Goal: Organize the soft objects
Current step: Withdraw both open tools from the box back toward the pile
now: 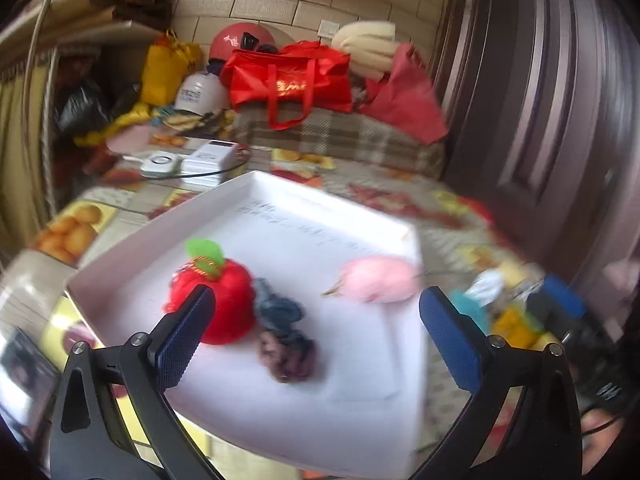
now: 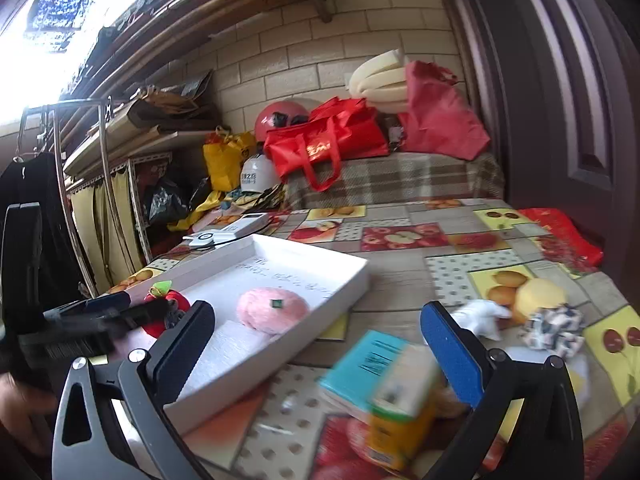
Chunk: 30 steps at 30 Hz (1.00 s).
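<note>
From the left wrist camera, the left gripper (image 1: 316,320) hangs over the white tray (image 1: 256,184) with its fingers spread wide, nothing between them. In the tray there's a red plush apple (image 1: 228,300) with a green leaf, and touching it on the right a blue-grey scrunchie (image 1: 278,308) and a purplish scrunchie (image 1: 286,360) piled together. A pink fluffy thing (image 1: 378,280) sits near the tray's right edge. Stuff beyond that edge is too blurry to name.

Over on the right wrist camera, the right gripper (image 2: 316,336) is also wide open and empty, above the fruit-print tablecloth (image 2: 400,280). Right under it are a teal box (image 2: 360,368) and a yellow carton (image 2: 396,424), both smeared. To the right lie a white soft toy (image 2: 480,316), a yellow plush ball (image 2: 540,296) and a patterned scrunchie (image 2: 554,328), outside the tray. The pink puff looks like a peach, I think.
</note>
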### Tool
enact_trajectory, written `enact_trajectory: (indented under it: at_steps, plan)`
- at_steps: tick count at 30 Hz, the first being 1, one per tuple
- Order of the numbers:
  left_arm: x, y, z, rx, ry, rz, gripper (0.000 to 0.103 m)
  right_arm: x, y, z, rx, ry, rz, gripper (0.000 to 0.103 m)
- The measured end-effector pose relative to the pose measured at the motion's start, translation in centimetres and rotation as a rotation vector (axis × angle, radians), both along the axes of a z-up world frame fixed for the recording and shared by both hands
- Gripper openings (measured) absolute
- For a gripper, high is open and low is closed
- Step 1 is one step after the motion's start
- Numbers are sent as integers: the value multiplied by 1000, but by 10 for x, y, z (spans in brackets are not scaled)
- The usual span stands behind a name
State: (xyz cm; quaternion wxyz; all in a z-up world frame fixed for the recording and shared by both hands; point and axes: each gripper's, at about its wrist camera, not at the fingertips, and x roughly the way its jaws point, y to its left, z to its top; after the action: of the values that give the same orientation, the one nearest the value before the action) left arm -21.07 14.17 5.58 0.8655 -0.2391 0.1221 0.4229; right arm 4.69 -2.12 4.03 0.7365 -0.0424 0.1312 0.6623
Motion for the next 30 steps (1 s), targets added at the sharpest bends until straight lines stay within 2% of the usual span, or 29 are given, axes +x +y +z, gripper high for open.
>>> enact_trajectory:
  at_steps: [2,5,9,13,15,17,19,21,22,24,26,28,29,30]
  plan:
    - [-17,-2,23,-24,-150,-26,103,11,-21,4,34,4,-29,103]
    - [-41,-9,59,-3,-308,-39,103,21,-46,9,80,3,-68,103]
    - [-77,-28,98,64,-405,-19,103,30,-56,9,99,27,-79,103]
    - [-122,-48,118,75,-527,-29,103,34,-55,7,97,57,-80,103]
    - [-146,-57,126,62,-574,-102,103,35,-56,6,98,61,-77,103]
    - [-161,-60,133,45,-559,-219,103,35,-57,5,101,64,-70,103]
    - [-171,-69,140,34,-479,-357,103,35,-58,4,99,68,-66,103]
    - [-174,-85,140,40,-323,-472,103,36,-57,4,94,75,-61,103]
    - [-173,-94,138,51,-239,-492,103,37,-57,3,92,78,-59,103]
    - [-170,-117,132,112,-6,-472,103,39,-57,3,91,86,-56,103]
    - [-164,-140,121,209,226,-439,103,40,-57,2,90,92,-55,103]
    - [-160,-164,110,303,413,-436,103,41,-57,2,90,95,-54,103]
    - [-160,-168,107,319,433,-437,103,41,-57,2,91,95,-55,103]
    - [-163,-171,106,312,414,-434,103,41,-57,3,91,94,-55,103]
